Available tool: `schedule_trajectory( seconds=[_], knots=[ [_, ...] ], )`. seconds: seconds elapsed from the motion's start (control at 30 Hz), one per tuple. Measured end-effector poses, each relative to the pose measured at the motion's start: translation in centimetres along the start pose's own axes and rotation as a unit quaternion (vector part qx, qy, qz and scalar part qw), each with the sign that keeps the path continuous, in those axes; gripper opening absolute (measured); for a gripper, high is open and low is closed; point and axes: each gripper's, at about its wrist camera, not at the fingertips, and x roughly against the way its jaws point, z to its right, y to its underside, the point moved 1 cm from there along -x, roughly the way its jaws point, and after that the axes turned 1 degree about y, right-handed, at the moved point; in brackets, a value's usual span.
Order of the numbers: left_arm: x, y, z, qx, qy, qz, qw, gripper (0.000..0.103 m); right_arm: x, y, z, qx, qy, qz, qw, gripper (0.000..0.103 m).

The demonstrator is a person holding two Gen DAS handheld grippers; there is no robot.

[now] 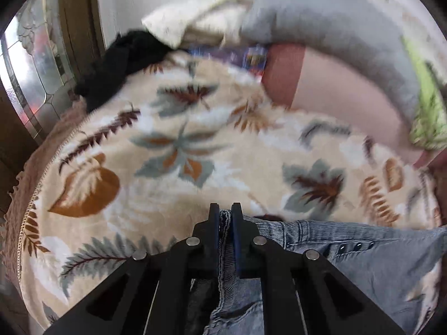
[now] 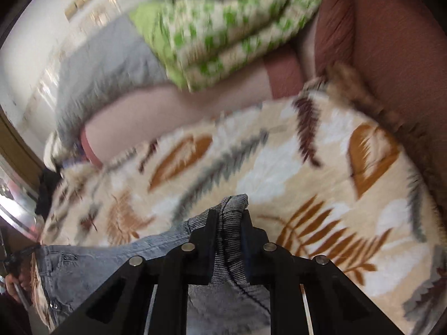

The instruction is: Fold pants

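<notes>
The left gripper (image 1: 225,209) is clenched on a seam of the jeans (image 1: 363,256), and the right gripper (image 2: 229,215) grasps a bunched fold of the same denim. The jeans lie at the near edge of a leaf-patterned blanket (image 1: 178,128). Beyond the blanket lie a pink pillow (image 1: 343,97), a grey cushion (image 1: 335,14) and a green-checked cloth (image 2: 237,22). Only the left view shows a black garment (image 1: 123,61) beside the blanket; only the right view shows a reddish-brown sofa arm (image 2: 391,42).

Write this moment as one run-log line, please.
left gripper: shut on jeans | right gripper: shut on jeans | surface: leaf-print blanket
</notes>
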Motion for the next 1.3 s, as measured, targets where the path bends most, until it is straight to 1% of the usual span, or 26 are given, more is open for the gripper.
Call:
schedule_trajectory(
  seconds=[0.07,0.1,0.13,0.2,0.3,0.4,0.47,0.5,0.63,0.67,0.73,0.8,0.83,0.87,0.97,1.07,1.13,1.17,1.2,1.23,1.27,1.3],
  knots=[
    [3.3,0.5,-0.8,0.006,0.024,0.038,0.9990,0.008,3.1,0.1,0.2,-0.007,-0.001,0.043,0.999,0.014],
    [4.4,0.9,-1.1,0.008,0.034,0.050,0.9981,0.008,4.0,0.3,0.3,-0.013,-0.007,0.053,0.998,0.014],
    [5.5,1.7,-1.4,0.008,0.041,0.060,0.9973,0.008,5.0,0.8,0.7,-0.022,-0.010,0.060,0.998,0.014],
    [7.4,3.9,-2.0,0.003,0.045,0.070,0.9965,0.008,5.8,2.2,0.9,-0.022,-0.005,0.055,0.998,0.014],
    [9.8,8.0,-3.2,0.004,0.060,0.066,0.9960,0.008,7.4,5.6,1.5,-0.022,-0.007,0.042,0.999,0.014],
    [12.4,13.0,-4.6,-0.004,0.062,0.060,0.9962,0.008,10.7,10.1,2.4,-0.020,-0.016,0.042,0.999,0.014],
    [13.5,15.8,-5.6,-0.001,0.065,0.053,0.9965,0.008,12.9,13.1,3.3,-0.023,-0.019,0.042,0.999,0.014],
    [13.8,17.5,-6.2,0.003,0.065,0.044,0.9969,0.008,14.1,14.9,4.0,-0.029,-0.022,0.038,0.999,0.014],
    [13.8,22.3,-8.0,0.031,0.065,0.017,0.9972,0.008,16.8,20.7,5.6,-0.042,-0.028,0.019,0.999,0.014],
    [13.4,23.6,-8.5,0.040,0.065,0.007,0.9971,0.008,17.1,21.8,5.8,-0.043,-0.026,0.015,0.999,0.014],
    [12.5,25.2,-9.1,0.052,0.058,-0.010,0.9969,0.008,17.1,24.2,6.3,-0.044,-0.018,0.000,0.999,0.014],
    [11.7,26.5,-9.8,0.073,0.061,-0.023,0.9952,0.008,16.0,26.5,7.3,-0.058,-0.006,-0.024,0.998,0.014],
    [11.7,26.9,-10.0,0.081,0.064,-0.022,0.9944,0.008,15.5,27.7,7.9,-0.071,-0.005,-0.036,0.997,0.014],
    [11.7,27.0,-10.1,0.084,0.064,-0.022,0.9941,0.008,15.3,28.3,8.3,-0.078,-0.006,-0.038,0.996,0.014],
    [12.5,27.0,-10.2,0.090,0.070,-0.014,0.9934,0.008,15.8,29.3,9.0,-0.093,-0.018,-0.024,0.995,0.014],
    [14.2,26.3,-10.1,0.086,0.074,0.010,0.9934,0.008,17.0,29.0,9.0,-0.095,-0.028,-0.006,0.995,0.014],
    [14.4,26.1,-10.1,0.080,0.066,0.013,0.9945,0.008,17.3,28.7,8.8,-0.088,-0.033,-0.005,0.996,0.015],
    [14.0,26.3,-10.0,0.073,0.056,0.006,0.9958,0.009,16.8,28.7,8.6,-0.085,-0.036,-0.020,0.996,0.018],
    [13.2,26.7,-10.0,0.065,0.041,-0.013,0.9970,0.009,15.8,28.9,8.7,-0.080,-0.030,-0.058,0.995,0.027],
    [12.7,27.1,-10.1,0.066,0.034,-0.027,0.9969,0.009,15.3,29.1,8.8,-0.081,-0.023,-0.081,0.993,0.034],
    [12.2,27.5,-10.3,0.071,0.032,-0.039,0.9962,0.009,15.1,29.2,9.2,-0.086,-0.016,-0.100,0.991,0.045],
    [12.0,28.0,-10.6,0.077,0.034,-0.048,0.9953,0.010,15.4,29.0,9.5,-0.089,-0.017,-0.095,0.991,0.048]
  ],
)
